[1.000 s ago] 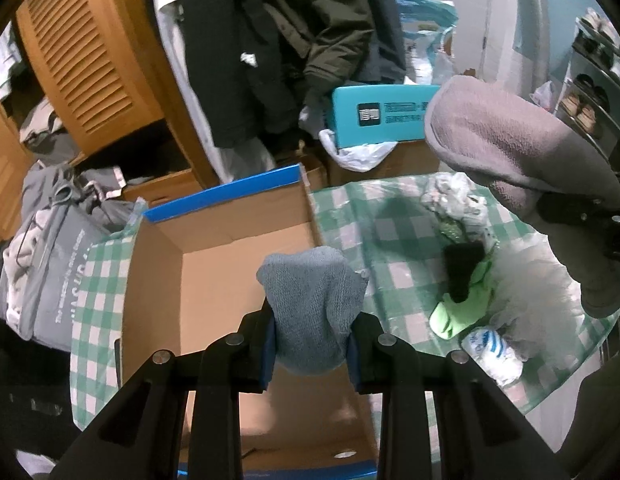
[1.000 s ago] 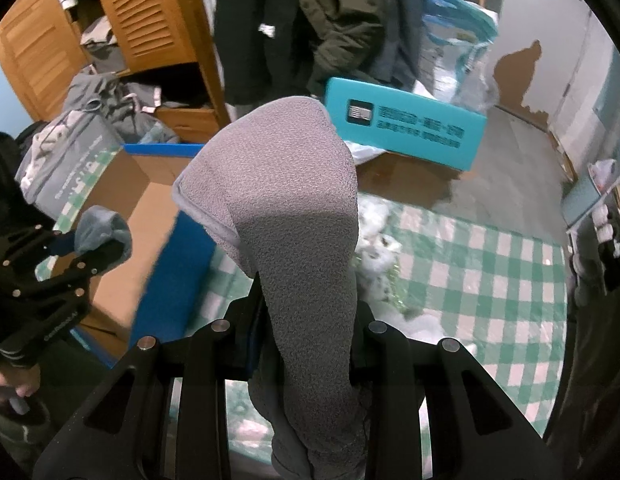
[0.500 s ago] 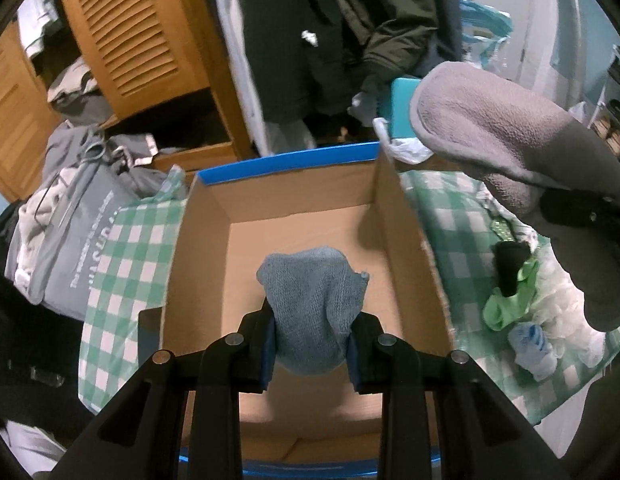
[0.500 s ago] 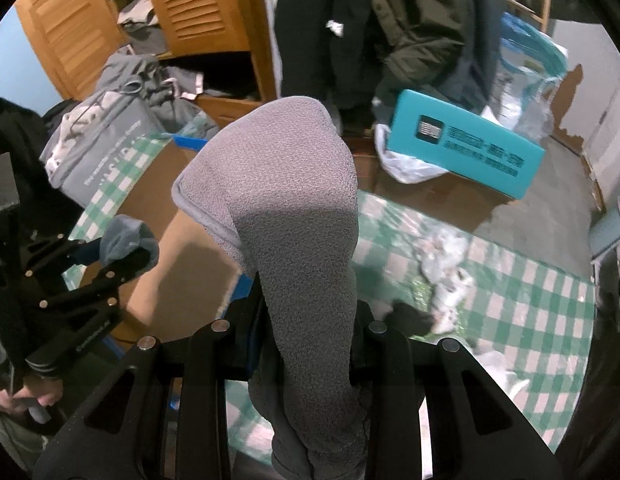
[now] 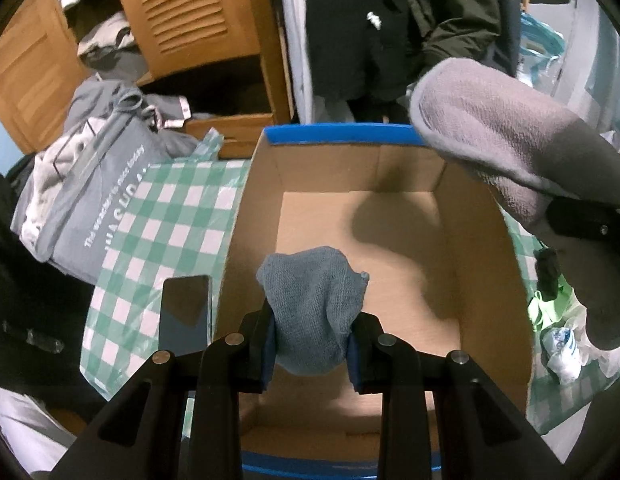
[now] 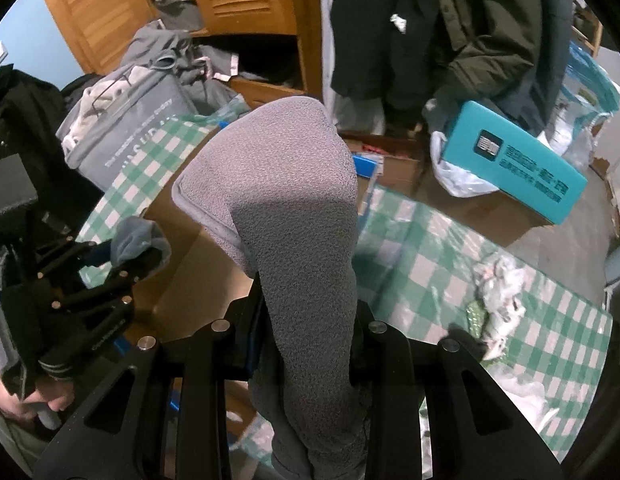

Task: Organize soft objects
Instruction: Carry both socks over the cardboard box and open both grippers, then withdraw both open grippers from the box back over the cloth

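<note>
My left gripper [image 5: 312,350] is shut on a blue-grey knitted sock [image 5: 312,308], held over the inside of an open cardboard box [image 5: 390,248] with blue edges. My right gripper [image 6: 305,354] is shut on a long grey fleece sock [image 6: 285,216] that stands up between its fingers. In the left wrist view the grey fleece sock [image 5: 506,152] hangs over the box's right rim. In the right wrist view the left gripper [image 6: 121,258] with its blue-grey sock [image 6: 135,236] is at the left, over the box [image 6: 197,276].
The box stands on a green-and-white checked cloth [image 5: 157,232]. A dark phone [image 5: 185,312] lies left of the box. More socks and white items [image 5: 558,320] lie on the cloth to the right. A grey bag [image 5: 81,188], wooden louvred doors [image 5: 189,16], hanging coats and a teal box [image 6: 518,160] surround the table.
Both grippers have moved left with their socks: the box now fills the middle of the left wrist view, and the fleece sock has come over the box's right rim.
</note>
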Demonstrator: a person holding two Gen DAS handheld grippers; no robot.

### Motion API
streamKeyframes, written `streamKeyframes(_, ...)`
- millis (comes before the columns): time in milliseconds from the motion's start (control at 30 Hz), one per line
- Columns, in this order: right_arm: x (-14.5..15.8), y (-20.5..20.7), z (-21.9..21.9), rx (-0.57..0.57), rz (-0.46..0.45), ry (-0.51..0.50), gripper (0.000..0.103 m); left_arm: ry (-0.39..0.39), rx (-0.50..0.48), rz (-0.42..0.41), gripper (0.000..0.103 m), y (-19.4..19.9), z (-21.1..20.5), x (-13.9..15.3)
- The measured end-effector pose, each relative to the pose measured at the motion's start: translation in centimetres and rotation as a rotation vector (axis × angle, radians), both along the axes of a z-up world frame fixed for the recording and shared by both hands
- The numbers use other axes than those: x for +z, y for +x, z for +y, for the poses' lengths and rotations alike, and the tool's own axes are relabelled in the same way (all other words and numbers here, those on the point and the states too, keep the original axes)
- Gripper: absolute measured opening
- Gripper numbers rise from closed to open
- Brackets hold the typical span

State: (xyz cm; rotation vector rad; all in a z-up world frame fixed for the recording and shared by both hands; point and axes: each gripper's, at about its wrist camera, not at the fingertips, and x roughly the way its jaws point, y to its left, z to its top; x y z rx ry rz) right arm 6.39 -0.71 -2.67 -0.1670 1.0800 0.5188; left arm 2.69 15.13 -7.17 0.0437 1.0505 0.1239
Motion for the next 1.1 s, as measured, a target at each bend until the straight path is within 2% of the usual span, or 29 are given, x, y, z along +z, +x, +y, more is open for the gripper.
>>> streamKeyframes(233,-1.4,0.4,3.4,0.032,0.042,0.003,0.028,-0.007,0.041,0.038,0.028,0.6,1.6,-1.9)
streamKeyframes(533,-3.5,0.9,5.9,0.063,0.090,-0.013,0.028,-0.008,0.063,0.056,0.030,1.2,2.3,-2.7)
streamKeyframes(600,-3.9,1.0,6.2,0.063,0.096,-0.014,0.030,-0.006,0.073,0.064,0.034,1.2,2.4,-2.8)
streamKeyframes(633,-4.1,1.0,6.4,0.068,0.098,-0.013,0.034,0.000,0.079,0.063,0.036,1.1,2.5,-2.7)
streamKeyframes(733,-3.9,1.0,6.5,0.065,0.090,-0.007,0.050,0.015,0.086,0.057,0.050,1.1,2.6,-2.5)
streamKeyframes(833,-3.6,0.8,6.7,0.068,0.072,-0.004,0.067,-0.021,0.079,0.056,0.064,1.0,2.7,-2.3)
streamKeyframes(867,-3.5,0.8,6.7,0.068,0.068,-0.004,0.067,-0.012,0.083,0.053,0.072,0.9,2.7,-2.1)
streamKeyframes(967,-3.2,0.8,6.6,0.065,0.065,0.004,0.069,0.038,0.076,0.035,0.074,0.7,2.3,-1.6)
streamKeyframes(1033,-3.0,0.8,6.3,0.059,0.056,-0.002,0.069,0.039,0.067,0.035,0.074,0.6,2.2,-1.4)
streamKeyframes(1100,-2.9,0.7,6.0,0.049,0.052,-0.011,0.069,0.037,0.060,0.031,0.079,0.4,2.1,-1.3)
